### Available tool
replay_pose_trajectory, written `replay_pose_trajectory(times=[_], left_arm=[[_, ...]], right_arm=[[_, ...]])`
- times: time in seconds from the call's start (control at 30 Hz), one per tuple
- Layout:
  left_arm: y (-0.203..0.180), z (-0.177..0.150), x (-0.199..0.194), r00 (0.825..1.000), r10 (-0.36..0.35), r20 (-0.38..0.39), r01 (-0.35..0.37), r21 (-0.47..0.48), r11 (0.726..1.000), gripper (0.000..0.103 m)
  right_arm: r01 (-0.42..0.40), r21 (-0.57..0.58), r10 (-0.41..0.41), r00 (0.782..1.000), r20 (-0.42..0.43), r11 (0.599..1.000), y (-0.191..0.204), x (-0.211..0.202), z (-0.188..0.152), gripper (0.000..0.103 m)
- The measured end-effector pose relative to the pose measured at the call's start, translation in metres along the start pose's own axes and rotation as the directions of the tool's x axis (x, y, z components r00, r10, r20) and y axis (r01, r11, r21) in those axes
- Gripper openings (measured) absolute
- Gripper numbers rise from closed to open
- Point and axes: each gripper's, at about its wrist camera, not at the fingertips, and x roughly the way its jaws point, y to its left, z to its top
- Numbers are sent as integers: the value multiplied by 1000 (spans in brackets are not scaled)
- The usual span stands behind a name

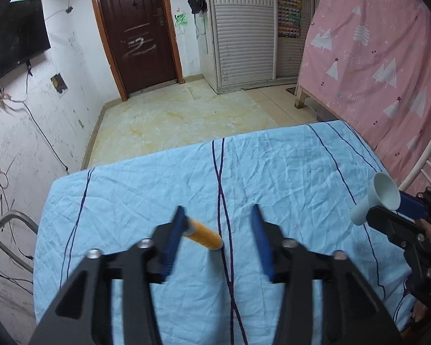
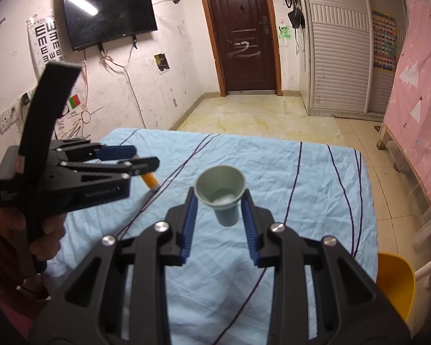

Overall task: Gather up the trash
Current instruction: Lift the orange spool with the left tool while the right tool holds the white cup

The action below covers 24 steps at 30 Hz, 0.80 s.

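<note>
White funnel-shaped cup (image 2: 221, 198) is clamped between my right gripper (image 2: 219, 201) fingers, lifted above the blue sheet (image 1: 287, 169). Orange tube (image 1: 204, 234) lies on the sheet, one end touching my left gripper's (image 1: 218, 221) left finger; that gripper is spread wide, gripping nothing. Step: second trash pickup, I judge. Next: centre the tube between the fingers, squeeze, then carry both to the yellow bin (image 2: 396, 281) beside the table, probably.
</note>
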Motion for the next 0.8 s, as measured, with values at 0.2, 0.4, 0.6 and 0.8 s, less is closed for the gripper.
replay_pose_trajectory(times=[0.2,0.4,0.6,0.8], left_arm=[[19,-4,18,998,20,-52,-23,-58,998,51],[34,-17,41,992,8,-130,-21,-99,995,51],[36,-23,46,990,17,-143,-29,-81,996,51],[33,-26,44,992,25,-125,-32,-53,998,48]], right_arm=[[1,5,-1,1000,-3,1000,-1,-1,-1,29],[1,7,-1,1000,-7,1000,-1,1,0,29],[1,9,0,1000,-7,1000,-1,2,0,29],[-2,12,2,1000,-6,1000,-3,3,-2,29]])
